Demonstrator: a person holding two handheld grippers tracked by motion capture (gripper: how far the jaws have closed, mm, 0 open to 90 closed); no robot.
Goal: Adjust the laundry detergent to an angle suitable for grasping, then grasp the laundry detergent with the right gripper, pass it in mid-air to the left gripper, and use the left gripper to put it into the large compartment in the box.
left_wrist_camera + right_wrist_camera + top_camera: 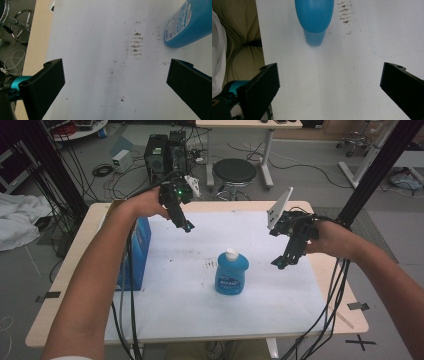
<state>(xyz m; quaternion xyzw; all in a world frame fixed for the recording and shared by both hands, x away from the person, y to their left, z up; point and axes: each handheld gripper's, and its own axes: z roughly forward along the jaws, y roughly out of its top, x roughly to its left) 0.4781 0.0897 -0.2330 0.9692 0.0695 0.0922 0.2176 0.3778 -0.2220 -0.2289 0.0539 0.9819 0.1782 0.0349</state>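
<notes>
A blue bottle (231, 275) with a white cap stands upright near the middle of the white sheet (200, 310). My left gripper (187, 226) hangs above the sheet, behind and left of the bottle, its jaws wide open and empty. In the left gripper view the bottle (186, 23) sits at the upper right, beyond the jaws. My right gripper (280, 264) hovers to the right of the bottle, open and empty. The right gripper view has the bottle (314, 17) at top centre, well ahead of the open jaws.
A blue box (136, 255) stands at the sheet's left edge, beside my left forearm. Brown smudges (136, 43) mark the sheet near the bottle. Cables trail off the table's front edge. A black stool (234, 172) and computer towers (165, 150) stand behind the table.
</notes>
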